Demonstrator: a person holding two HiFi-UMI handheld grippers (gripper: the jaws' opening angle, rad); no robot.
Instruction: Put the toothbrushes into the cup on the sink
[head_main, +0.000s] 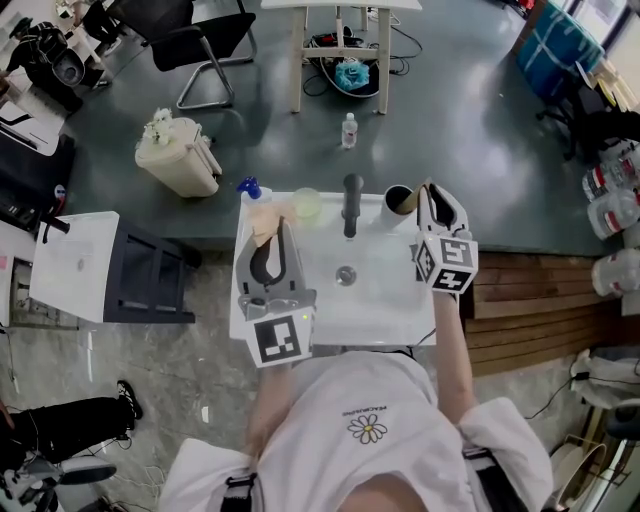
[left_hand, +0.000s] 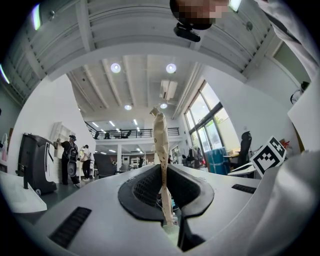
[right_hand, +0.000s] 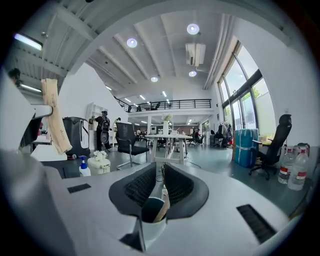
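Toothbrush (left_hand: 160, 135) clamped upright between left gripper (left_hand: 164, 172) jaws.

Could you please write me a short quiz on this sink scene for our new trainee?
1. True or false: the left tongs are shut on a wrapped toothbrush.
2. Where does the cup stand? A) on the floor B) at the sink's far right corner C) in the middle of the basin
3. Fill in: leaning inside the cup is one ____.
Key: 1 true; 2 B; 3 toothbrush.
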